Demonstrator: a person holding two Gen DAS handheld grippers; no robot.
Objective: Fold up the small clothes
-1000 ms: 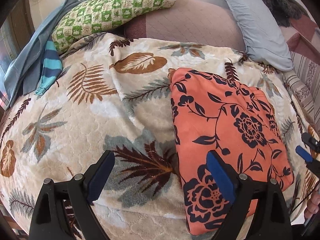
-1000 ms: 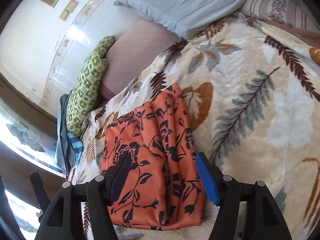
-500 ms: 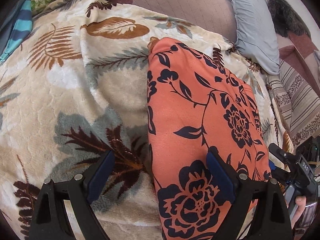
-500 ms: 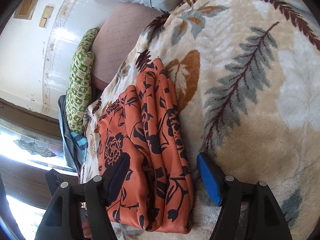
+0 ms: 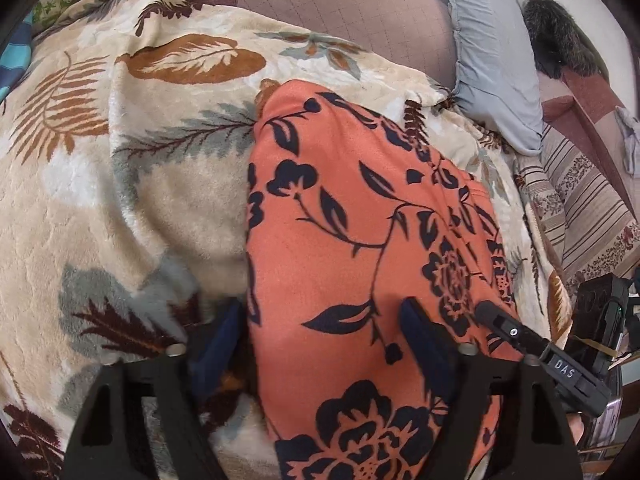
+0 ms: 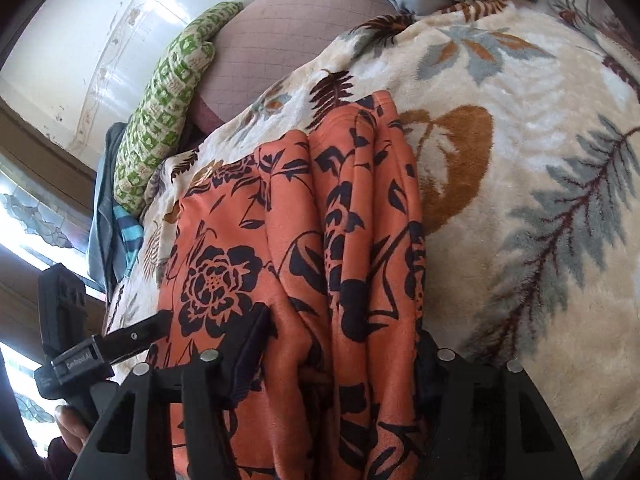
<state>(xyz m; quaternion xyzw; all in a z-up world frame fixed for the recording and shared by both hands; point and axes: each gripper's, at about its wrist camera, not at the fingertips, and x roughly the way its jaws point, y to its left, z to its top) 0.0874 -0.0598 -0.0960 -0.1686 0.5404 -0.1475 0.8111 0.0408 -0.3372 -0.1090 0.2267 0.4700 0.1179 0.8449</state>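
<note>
Your left gripper and right gripper, jaws just narrowed, pinch the soft, light orange floral garment (slippery-looking) at its 6 o'clock edge.

The left gripper straddles the near left edge of the folded orange floral garment on the leaf-patterned blanket; its jaws have just been closing. The right gripper's finger lies on the garment's right side.

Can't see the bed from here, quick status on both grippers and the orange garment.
Left gripper, right gripper closing astride opposite edges. Orange garment folded on blanket. Nothing blocking.
</note>
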